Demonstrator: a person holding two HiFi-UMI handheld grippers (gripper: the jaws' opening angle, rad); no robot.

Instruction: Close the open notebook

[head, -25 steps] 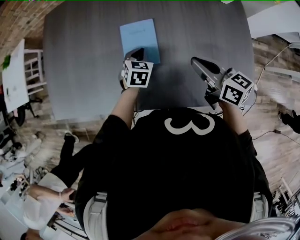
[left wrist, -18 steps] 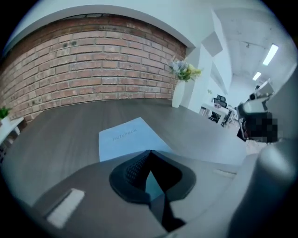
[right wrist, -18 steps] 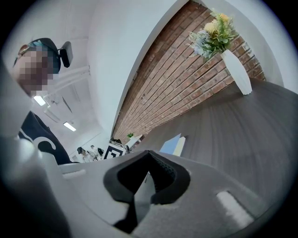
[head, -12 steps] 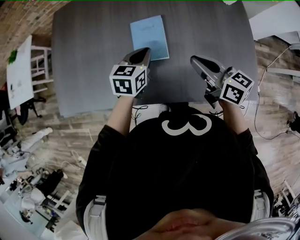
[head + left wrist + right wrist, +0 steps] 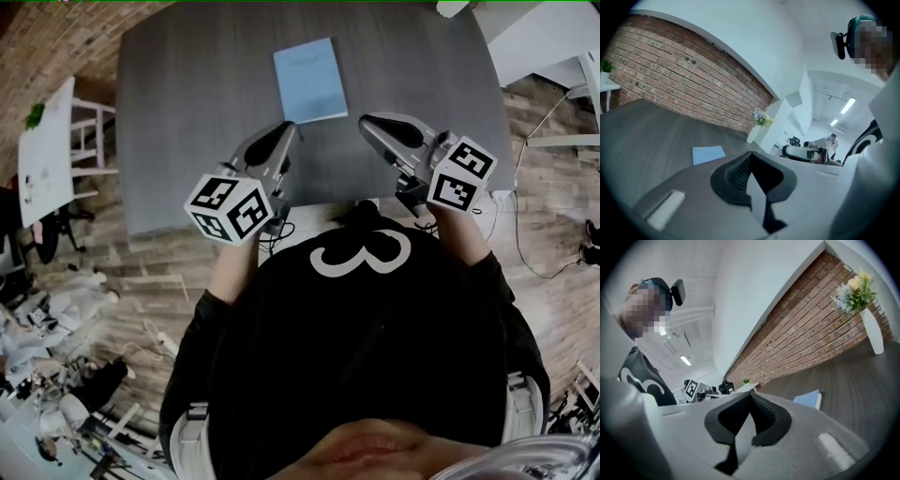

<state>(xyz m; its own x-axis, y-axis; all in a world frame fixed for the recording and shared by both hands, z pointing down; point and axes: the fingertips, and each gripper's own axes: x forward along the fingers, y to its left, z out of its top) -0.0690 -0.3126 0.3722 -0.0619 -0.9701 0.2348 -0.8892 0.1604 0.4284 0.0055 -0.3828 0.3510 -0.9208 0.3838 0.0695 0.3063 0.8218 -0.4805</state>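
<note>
Notebook (image 5: 310,80) first: it lies closed, pale blue cover up, flat on the grey counter (image 5: 187,103). From my head view it sits at about twelve o'clock, toward the far half of the top, with its long edges running away from me at a slight tilt. Nothing touches it.

My left claw (image 5: 283,131) hangs over the near part of the counter at about eleven o'clock, short of the notebook's near edge. Its tip points up toward the book's near left corner. In the left gripper view this claw (image 5: 750,157) has its jaws pressed together, dark ribbed pads meeting with nothing between them. The notebook (image 5: 708,153) shows beyond it at ten o'clock, small and flat on the grey surface.

My right claw (image 5: 370,122) hovers at about one o'clock, off the notebook's near right corner and apart from it. The right gripper view shows this claw (image 5: 751,394) closed the same way, pads together and empty. Past its tip, at two o'clock, the notebook (image 5: 808,399) lies with a white page edge visible under the blue cover.

Each claw carries its marker cube (image 5: 230,208) on the end nearest my body.

Further out, a brick wall (image 5: 811,338) runs behind the counter, and a white vase (image 5: 873,333) of flowers stands at its far side. Wood-plank floor (image 5: 553,234) surrounds the counter.
</note>
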